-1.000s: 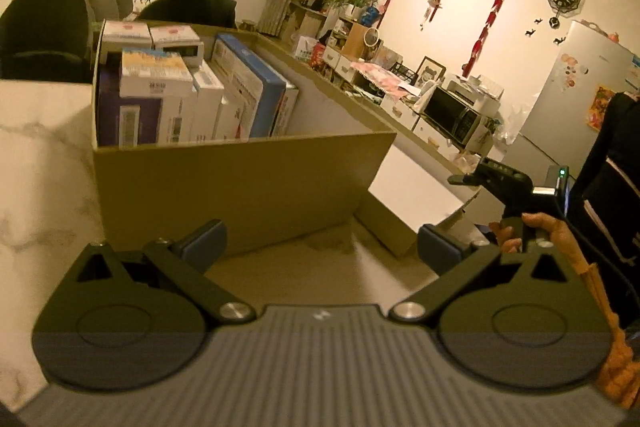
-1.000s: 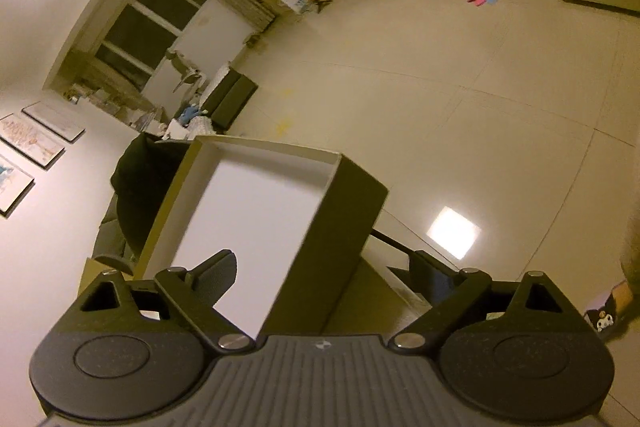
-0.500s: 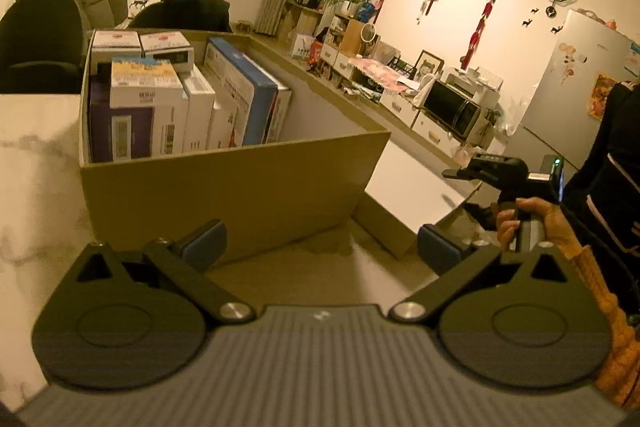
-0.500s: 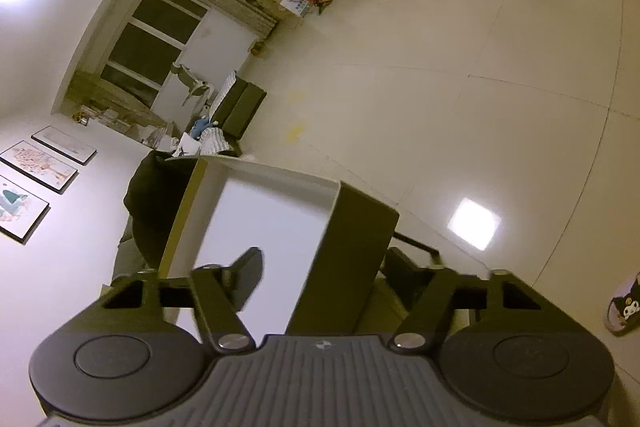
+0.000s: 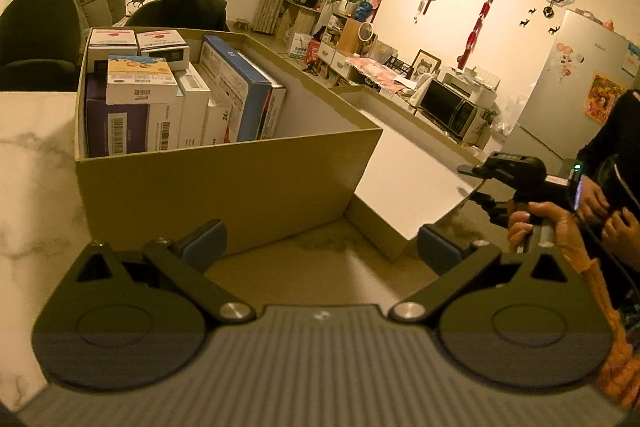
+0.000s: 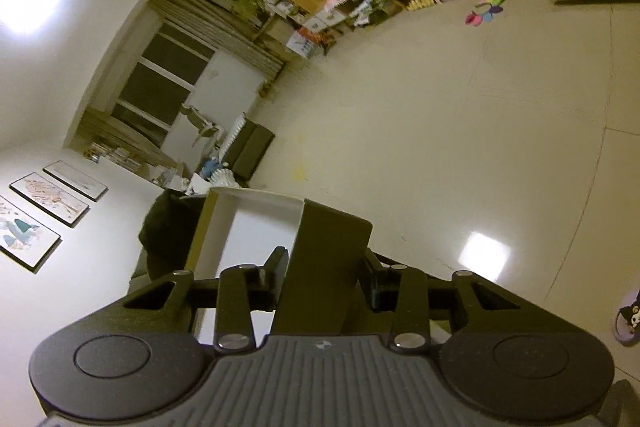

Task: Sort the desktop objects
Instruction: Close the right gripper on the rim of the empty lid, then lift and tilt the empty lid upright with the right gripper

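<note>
Closing right tongs (image 6: 324, 277) straddle the side wall of the tan cardboard box lid (image 6: 320, 259), which sits tilted beside the open tan cardboard box (image 5: 224, 179) of packaged cartons on the white marble table (image 5: 36, 163). Left tongs (image 5: 320, 243) spread wide, empty, facing the box.

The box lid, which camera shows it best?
The left wrist view: there the box lid leans against the cardboard box, white inside showing. The right wrist view shows only its end wall close up, between the closing jaws of the right gripper.
</note>
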A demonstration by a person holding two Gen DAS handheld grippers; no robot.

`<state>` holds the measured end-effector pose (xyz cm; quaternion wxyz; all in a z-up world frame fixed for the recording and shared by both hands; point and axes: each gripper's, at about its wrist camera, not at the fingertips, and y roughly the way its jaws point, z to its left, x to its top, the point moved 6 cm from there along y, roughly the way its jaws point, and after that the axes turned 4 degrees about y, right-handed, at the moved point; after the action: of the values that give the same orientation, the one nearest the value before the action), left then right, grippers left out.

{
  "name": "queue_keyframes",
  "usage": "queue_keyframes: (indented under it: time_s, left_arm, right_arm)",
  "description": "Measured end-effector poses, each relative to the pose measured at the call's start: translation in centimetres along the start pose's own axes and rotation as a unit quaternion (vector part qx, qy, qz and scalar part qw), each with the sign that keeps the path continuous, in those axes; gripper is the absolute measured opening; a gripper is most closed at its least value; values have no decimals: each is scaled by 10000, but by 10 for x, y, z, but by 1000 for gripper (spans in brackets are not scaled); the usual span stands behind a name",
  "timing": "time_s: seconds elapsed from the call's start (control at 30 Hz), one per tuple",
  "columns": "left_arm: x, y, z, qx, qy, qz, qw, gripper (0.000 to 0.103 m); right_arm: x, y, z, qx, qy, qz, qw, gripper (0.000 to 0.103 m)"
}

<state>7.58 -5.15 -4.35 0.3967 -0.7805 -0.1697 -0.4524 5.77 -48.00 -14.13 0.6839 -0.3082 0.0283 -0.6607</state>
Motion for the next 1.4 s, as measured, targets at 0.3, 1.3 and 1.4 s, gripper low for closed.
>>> queue_keyframes:
  time_s: [0.3, 1.3, 1.4]
  left_arm:
    - [-2, -4, -3, -90, -67, -47, 9999, 103]
    - [0, -34, -32, -438, 26, -389, 9983, 103]
    - [-1, -37, -36, -458, 54, -409, 9981, 103]
  right_arm:
    - [7, -48, 27, 460, -459, -446, 9969, 41]
    - [-10, -201, 59, 1378, -1650, -1269, 9683, 42]
    - [-13, -214, 58, 1398, -1756, -1346, 9651, 42]
